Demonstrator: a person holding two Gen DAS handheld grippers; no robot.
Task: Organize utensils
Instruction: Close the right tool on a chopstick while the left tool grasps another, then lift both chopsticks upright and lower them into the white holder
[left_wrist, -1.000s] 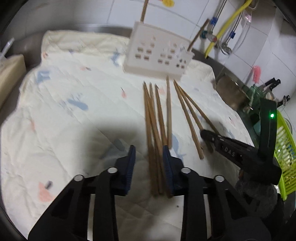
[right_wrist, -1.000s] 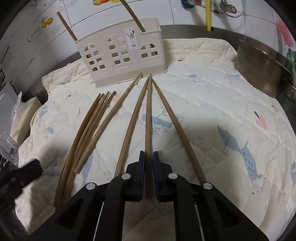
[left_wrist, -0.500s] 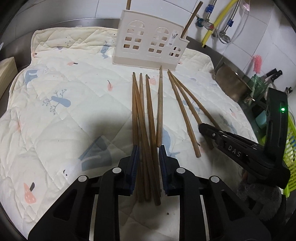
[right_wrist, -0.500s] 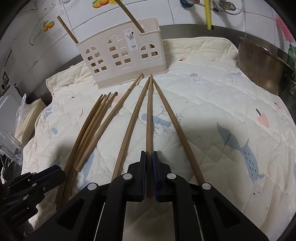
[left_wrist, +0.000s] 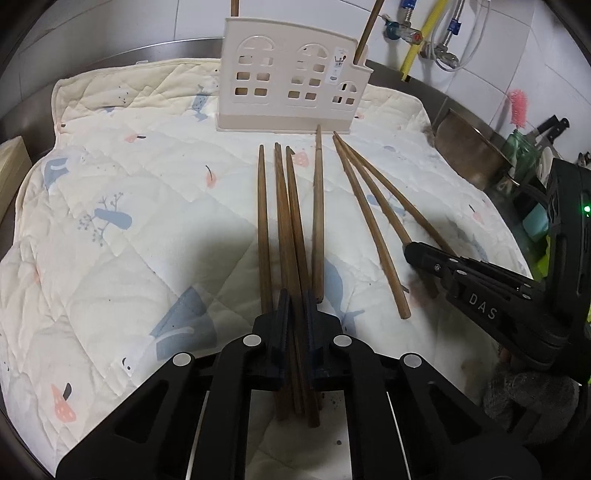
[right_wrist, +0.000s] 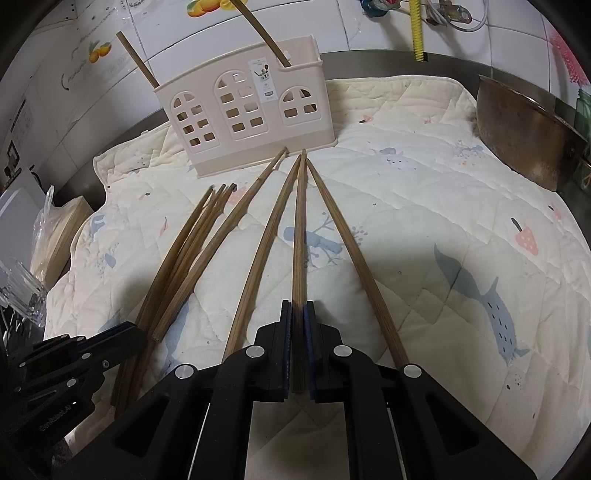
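Our left claw (left_wrist: 295, 314) is nearly closed, its two dark pads pressed against a small bundle of chopsticks (left_wrist: 291, 236) that runs between them; we count two or three sticks in the pinch, and their butt ends poke out behind the pads toward us. One more chopstick (left_wrist: 263, 225) lies just beside the bundle on its left, outside the pads, and another (left_wrist: 317, 214) lies just to the right, its far tip almost touching the base of the cream utensil holder (left_wrist: 291, 81).

Our right claw (right_wrist: 298, 325) is clamped tight on a single chopstick (right_wrist: 300, 229), the blue-edged pads squeezing it with no gap to spare. That stick points straight at the holder (right_wrist: 243, 107). On either side of it lies a loose chopstick, one to the left (right_wrist: 266, 247) and one to the right (right_wrist: 347, 251), all three fanning out from nearly the same spot near the holder's base. Whether the gripped stick is lifted off the cloth or resting on it, we cannot tell.

Everything lies on a quilted mat (right_wrist: 461, 206) spread over the steel counter (right_wrist: 369, 62). The holder stands upright at the far edge of the mat, with two chopsticks (right_wrist: 264, 31) already leaning out of its top. A metal pot (right_wrist: 524, 133) sits off the mat to the right.
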